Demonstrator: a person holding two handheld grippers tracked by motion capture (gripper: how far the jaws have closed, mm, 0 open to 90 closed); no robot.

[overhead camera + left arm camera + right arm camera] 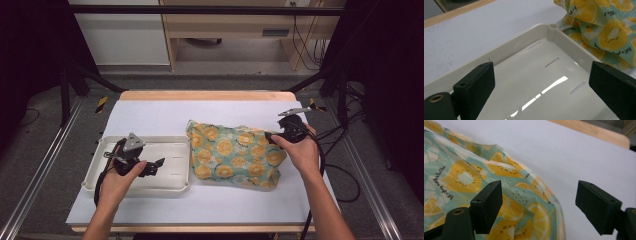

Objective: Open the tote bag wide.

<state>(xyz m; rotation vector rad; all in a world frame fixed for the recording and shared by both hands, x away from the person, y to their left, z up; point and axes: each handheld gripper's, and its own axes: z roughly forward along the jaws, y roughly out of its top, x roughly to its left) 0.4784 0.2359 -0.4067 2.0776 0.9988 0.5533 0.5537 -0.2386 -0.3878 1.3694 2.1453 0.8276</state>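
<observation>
A teal cloth with yellow citrus slices (pixel 235 155) lies crumpled right of centre on the white table cover. My right gripper (pixel 270 136) is at the cloth's right edge, pointing left. In the right gripper view its jaws (pixel 540 192) stand open above the cloth's edge (pixel 461 177), and nothing is pinched between them. My left gripper (pixel 159 164) hovers over a cream plastic tray (pixel 150 139) at the left. Its jaws (pixel 542 75) are open over the tray's bare floor, with the tray rim (pixel 524 35) and a corner of the cloth (pixel 609 30) beyond.
A white sheet (pixel 165 112) covers the wooden table, whose far edge (pixel 200 95) shows bare wood. The tray sits right against the cloth's left side. Metal frame rails (pixel 45 165) flank the table, and cables trail off at the right.
</observation>
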